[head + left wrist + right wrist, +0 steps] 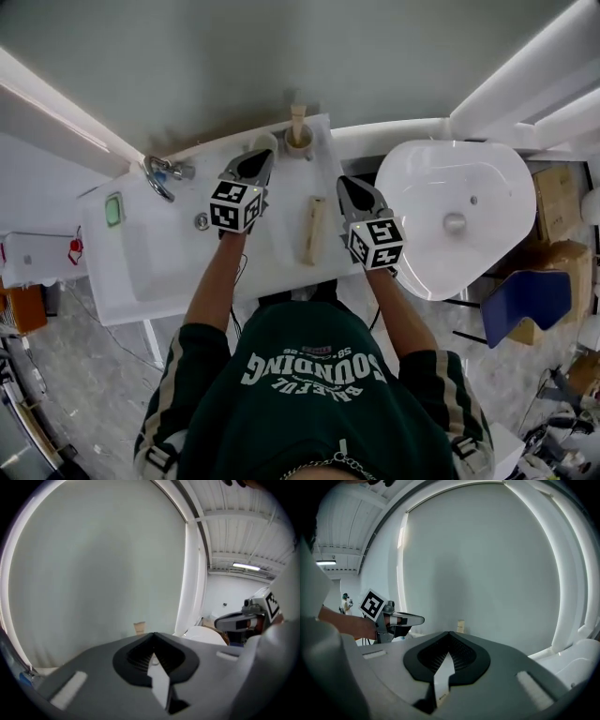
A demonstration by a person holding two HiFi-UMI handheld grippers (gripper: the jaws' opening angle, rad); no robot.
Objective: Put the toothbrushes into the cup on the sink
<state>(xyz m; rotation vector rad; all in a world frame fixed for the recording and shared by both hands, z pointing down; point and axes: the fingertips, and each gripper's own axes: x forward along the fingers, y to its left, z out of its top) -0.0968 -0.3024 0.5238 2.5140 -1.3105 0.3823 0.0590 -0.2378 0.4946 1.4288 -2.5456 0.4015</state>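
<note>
Left tongs point(261, 159) and right tongs point(346, 185) were both shut, empty
One toothbrush point(298, 117) stood in the cup point(298, 143) just ahead of the left tongs — a clumsy grab at the beige piece point(312, 230) between both tongs could tip it
</note>
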